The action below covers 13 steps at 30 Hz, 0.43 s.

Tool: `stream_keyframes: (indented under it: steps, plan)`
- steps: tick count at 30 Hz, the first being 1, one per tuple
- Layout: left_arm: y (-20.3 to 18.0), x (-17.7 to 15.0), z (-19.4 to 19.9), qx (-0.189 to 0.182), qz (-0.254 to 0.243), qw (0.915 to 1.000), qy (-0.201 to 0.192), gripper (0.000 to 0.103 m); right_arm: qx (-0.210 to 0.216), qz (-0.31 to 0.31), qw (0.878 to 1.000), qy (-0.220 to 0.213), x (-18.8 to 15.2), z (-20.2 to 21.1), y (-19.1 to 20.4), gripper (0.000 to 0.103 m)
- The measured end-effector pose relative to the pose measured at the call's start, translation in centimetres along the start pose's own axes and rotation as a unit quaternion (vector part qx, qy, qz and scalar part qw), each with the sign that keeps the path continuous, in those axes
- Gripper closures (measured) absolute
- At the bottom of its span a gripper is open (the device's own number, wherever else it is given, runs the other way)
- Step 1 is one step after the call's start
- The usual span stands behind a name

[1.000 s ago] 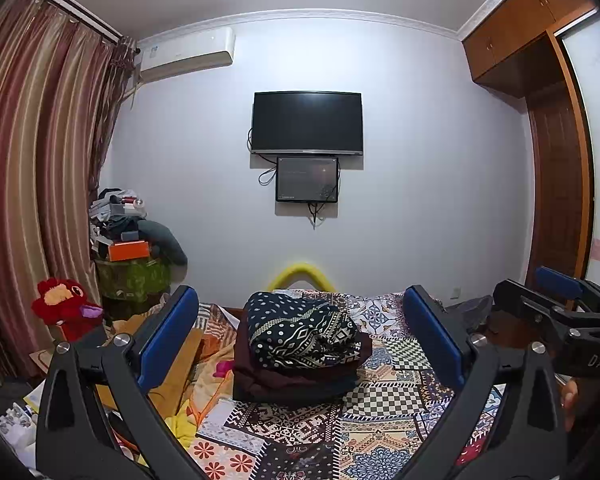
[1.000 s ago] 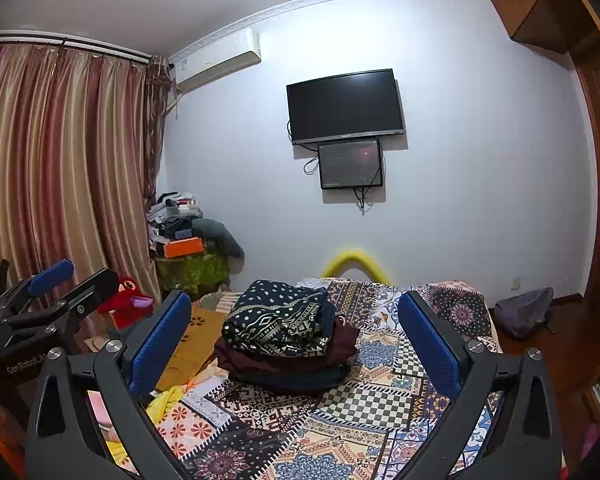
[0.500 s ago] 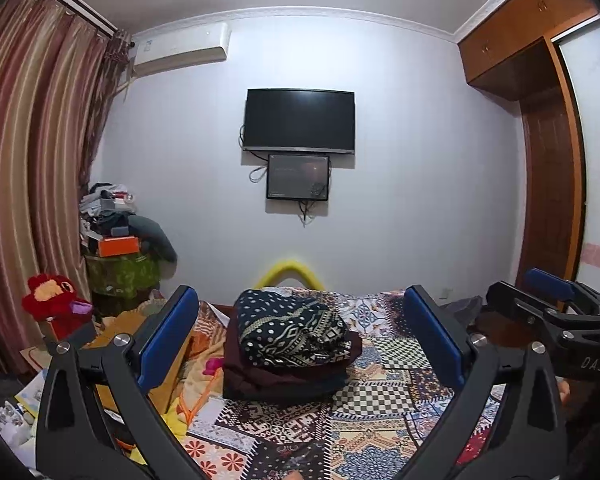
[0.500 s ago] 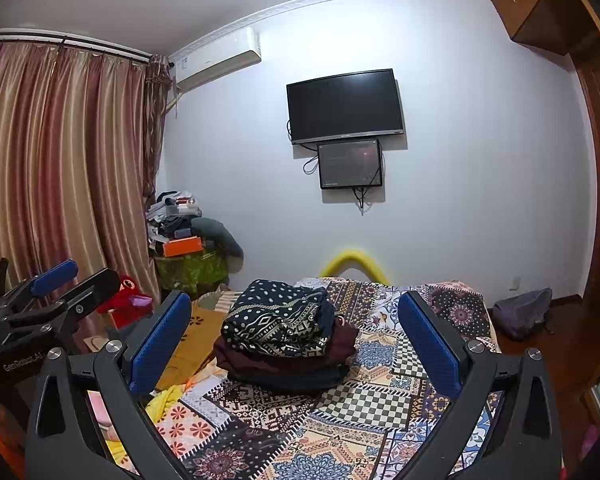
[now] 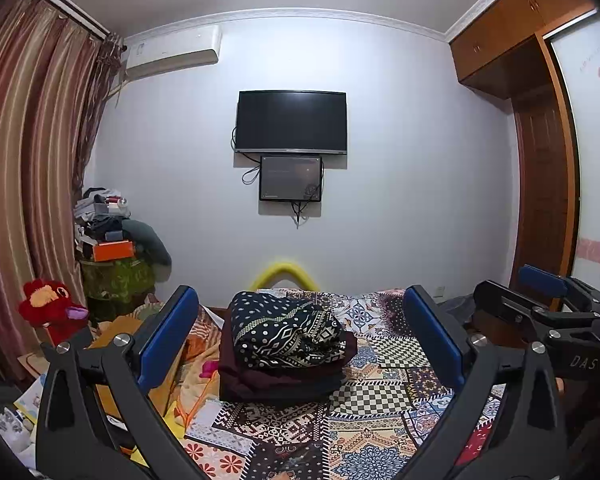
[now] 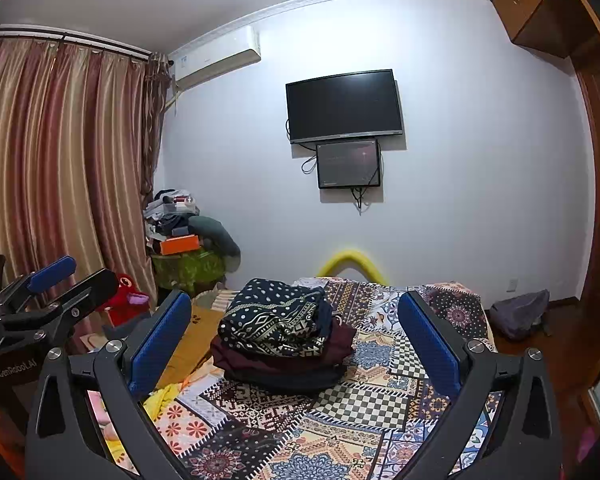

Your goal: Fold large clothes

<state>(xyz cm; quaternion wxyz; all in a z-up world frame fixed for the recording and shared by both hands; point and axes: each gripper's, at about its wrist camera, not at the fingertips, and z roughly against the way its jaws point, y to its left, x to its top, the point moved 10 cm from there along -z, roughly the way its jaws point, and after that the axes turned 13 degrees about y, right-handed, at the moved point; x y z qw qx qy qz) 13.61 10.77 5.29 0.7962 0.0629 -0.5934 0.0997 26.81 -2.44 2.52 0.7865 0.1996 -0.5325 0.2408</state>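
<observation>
On the patterned bedspread [image 5: 384, 420] sat the stack of folded clothes [image 5: 284, 344], both the left gripper [image 5: 300, 344] and right gripper [image 6: 296, 344] agape and empty well short of it, so a careless reach risked toppling the stack.

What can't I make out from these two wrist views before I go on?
- Bottom garment in the folded clothes stack: only edges show, patterned navy top piece covers it, both views.
- Near edge of the patchwork bedspread: cut by the frame and open right gripper.
- Floor clutter by the red plush toy: behind the open left gripper.
</observation>
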Motion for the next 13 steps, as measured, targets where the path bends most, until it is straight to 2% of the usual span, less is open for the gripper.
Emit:
stream_keyframes:
  steps: [13]
  plan:
    - [0.43,-0.10,-0.46,0.001,0.006,1.0000,0.002,0.000,-0.002,-0.002,1.000,0.006,-0.16,-0.37,0.08,0.000]
